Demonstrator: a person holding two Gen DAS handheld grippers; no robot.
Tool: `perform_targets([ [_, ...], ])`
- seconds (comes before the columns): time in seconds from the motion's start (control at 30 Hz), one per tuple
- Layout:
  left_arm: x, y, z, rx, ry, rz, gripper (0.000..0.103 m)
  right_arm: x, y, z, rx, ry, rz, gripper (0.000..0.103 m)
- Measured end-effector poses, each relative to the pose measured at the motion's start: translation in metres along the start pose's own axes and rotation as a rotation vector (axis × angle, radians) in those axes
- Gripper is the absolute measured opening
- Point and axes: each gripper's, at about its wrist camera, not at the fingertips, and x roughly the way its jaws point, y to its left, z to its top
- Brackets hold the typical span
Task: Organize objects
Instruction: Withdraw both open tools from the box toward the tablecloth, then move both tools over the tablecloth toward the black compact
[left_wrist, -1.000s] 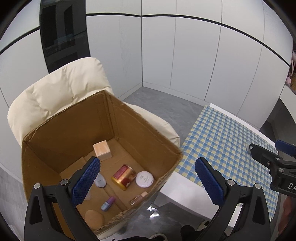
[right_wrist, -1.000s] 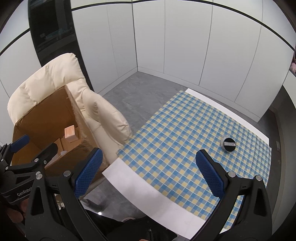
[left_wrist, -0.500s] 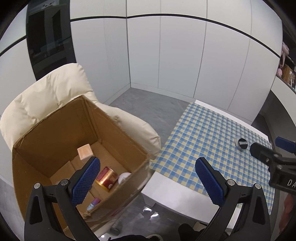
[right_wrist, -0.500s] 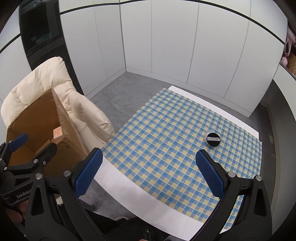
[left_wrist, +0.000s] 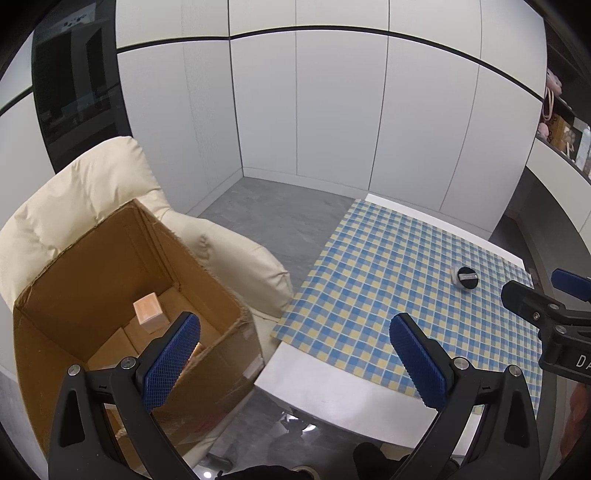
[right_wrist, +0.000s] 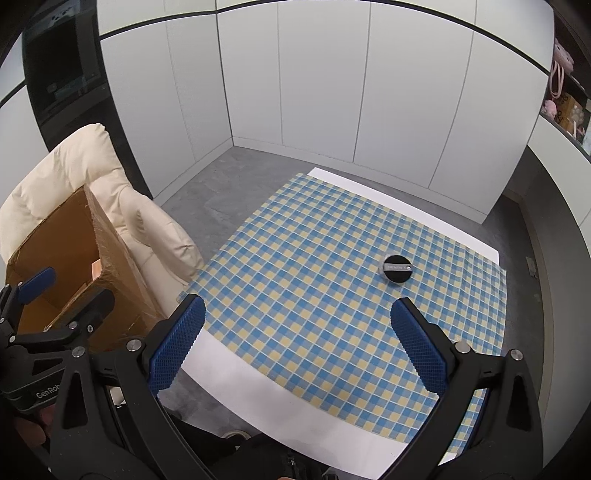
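both tongs (left_wrist: 295, 354) (right_wrist: 297, 341) held apart, empty, above the table edge (right_wrist: 236, 384).

1. The tablecloth (right_wrist: 332, 280) has blue, yellow and white checks
2. The small round jar (right_wrist: 397, 268) is black, with a silver band
3. The cardboard box (left_wrist: 207, 295) is brown
4. The armchair (left_wrist: 96, 192) is cream
5. The gripper pads (right_wrist: 177, 349) are blue
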Motion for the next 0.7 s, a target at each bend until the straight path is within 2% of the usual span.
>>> perform_targets([
  [0.7, 0.002, -0.049, 0.002, 0.07, -0.001, -0.062, 0.102, -0.008, -0.042, -0.011, 0.05, 0.01, -0.049, 0.102],
])
